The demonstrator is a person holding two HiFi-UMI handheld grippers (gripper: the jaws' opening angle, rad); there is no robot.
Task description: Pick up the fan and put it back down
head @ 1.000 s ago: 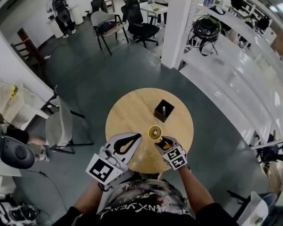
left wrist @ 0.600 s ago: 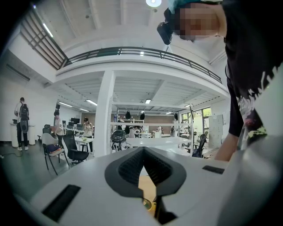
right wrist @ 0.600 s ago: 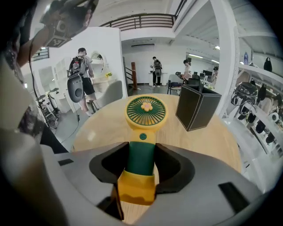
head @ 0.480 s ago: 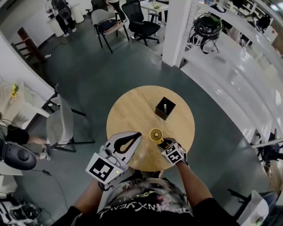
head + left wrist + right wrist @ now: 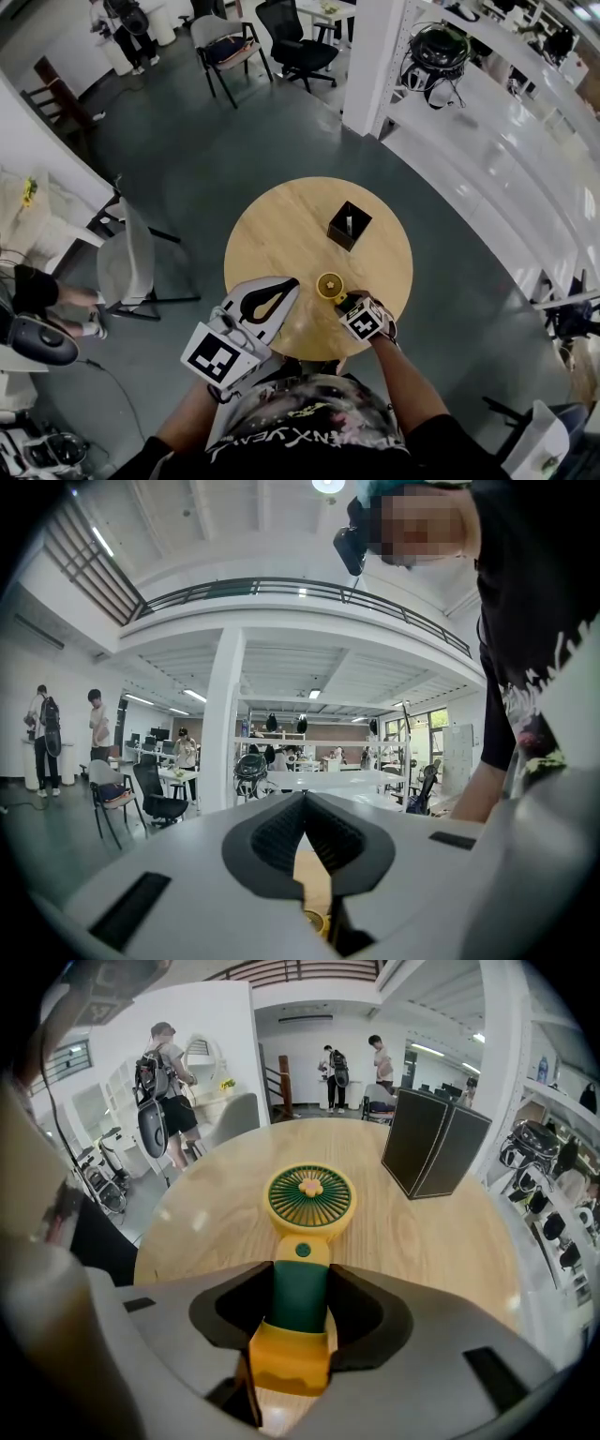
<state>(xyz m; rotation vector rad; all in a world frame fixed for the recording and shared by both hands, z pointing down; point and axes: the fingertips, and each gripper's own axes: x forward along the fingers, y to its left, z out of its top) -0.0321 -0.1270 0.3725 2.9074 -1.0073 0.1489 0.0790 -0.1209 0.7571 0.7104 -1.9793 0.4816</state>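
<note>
Vs a sec ago the right gripper has come down twd the round light-wood worktop & tipped steeper, taking the small yellow-and-green handheld fan w/ it. The fan shows smaller in the head view and now sits low by the worktop's near edge, a bit right of mid. Reads as the put-down half of the task: pickup done, release not yet made. Right jaws are clamped on the fan's dark green handle, w/ the yellow base block sticking out behind the pads & the round grille head out ahead of the tips, aimed twd the worktop centre & the black open-top box. Can't tell if the head touches the wood yet; prob. just above or barely on. Left gripper is parked at the near edge, left of the fan, jaws together, nothing in them.
</note>
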